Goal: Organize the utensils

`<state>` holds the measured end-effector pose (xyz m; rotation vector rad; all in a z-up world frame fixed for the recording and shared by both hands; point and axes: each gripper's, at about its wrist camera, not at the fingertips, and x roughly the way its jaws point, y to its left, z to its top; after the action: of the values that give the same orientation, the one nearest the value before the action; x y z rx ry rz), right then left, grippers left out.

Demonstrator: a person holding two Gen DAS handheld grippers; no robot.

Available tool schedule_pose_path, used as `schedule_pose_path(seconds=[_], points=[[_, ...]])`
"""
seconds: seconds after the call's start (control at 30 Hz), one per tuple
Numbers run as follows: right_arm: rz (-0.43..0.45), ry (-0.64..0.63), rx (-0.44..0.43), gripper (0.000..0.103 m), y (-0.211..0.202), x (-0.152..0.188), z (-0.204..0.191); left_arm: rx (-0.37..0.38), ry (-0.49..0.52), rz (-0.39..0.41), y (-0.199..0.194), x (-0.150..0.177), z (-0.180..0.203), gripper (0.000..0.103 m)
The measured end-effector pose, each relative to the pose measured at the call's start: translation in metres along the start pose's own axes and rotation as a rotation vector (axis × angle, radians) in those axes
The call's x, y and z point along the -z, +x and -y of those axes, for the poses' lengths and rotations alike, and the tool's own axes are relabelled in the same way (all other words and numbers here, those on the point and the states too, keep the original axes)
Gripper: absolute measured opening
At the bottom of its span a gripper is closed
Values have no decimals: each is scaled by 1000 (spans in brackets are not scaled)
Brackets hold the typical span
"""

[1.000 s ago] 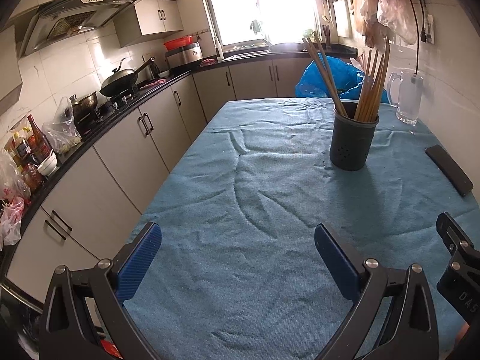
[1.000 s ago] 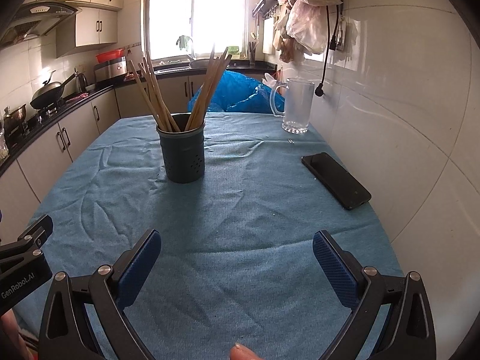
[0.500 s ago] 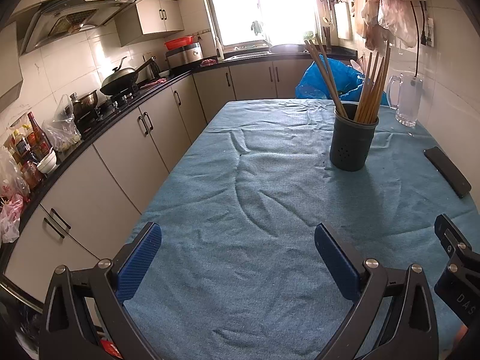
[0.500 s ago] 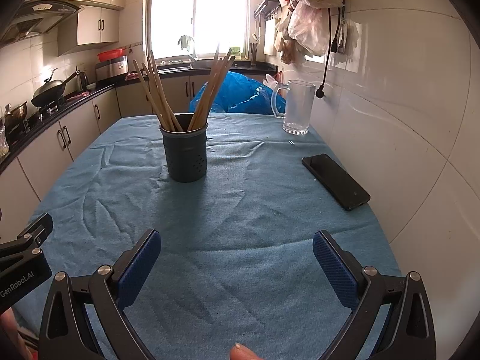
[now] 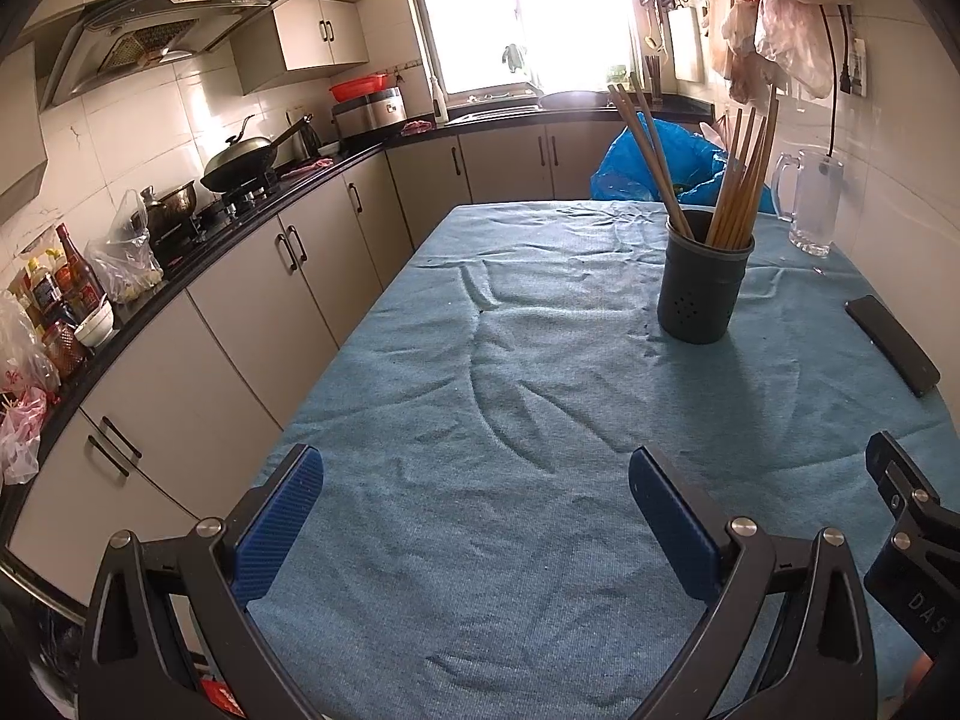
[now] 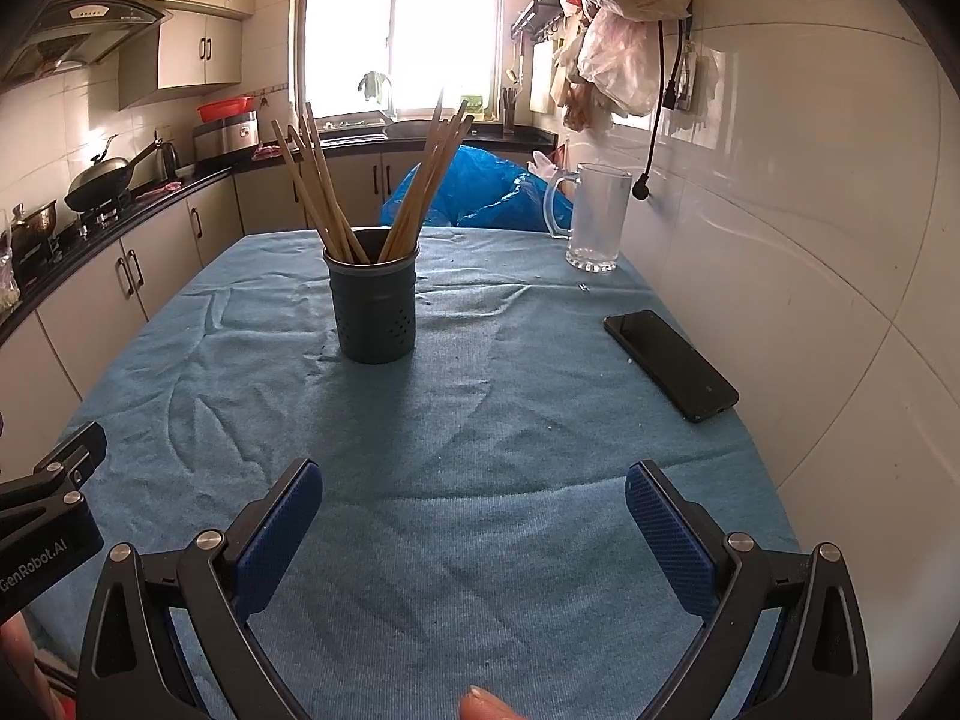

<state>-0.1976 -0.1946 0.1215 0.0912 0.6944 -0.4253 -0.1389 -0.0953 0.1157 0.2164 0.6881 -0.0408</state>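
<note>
Wooden chopsticks (image 6: 336, 198) stand fanned in dark holder (image 6: 373, 300), upper centre of right view, on blue-clothed surface (image 6: 480, 450). Left gripper (image 5: 474, 516) and right gripper (image 6: 474, 516) at lower frame, jaws spread wide, empty. Black phone (image 6: 669, 363) right of holder; glass mug (image 6: 594, 216) beyond.

1 dark grey perforated cylindrical utensil holder (image 6: 377, 306), roughly 10 long wooden chopsticks (image 6: 420, 192) in it, exact count unclear. 1 clear glass handled mug (image 6: 595, 217). 1 black slab smartphone (image 6: 670, 364).
</note>
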Motion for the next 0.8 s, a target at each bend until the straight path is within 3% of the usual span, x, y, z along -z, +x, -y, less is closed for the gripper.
schedule_pose_path(seconds=[0.8], points=[[5, -5, 0, 103, -5, 2, -2, -6, -2, 12, -7, -1, 2, 101]])
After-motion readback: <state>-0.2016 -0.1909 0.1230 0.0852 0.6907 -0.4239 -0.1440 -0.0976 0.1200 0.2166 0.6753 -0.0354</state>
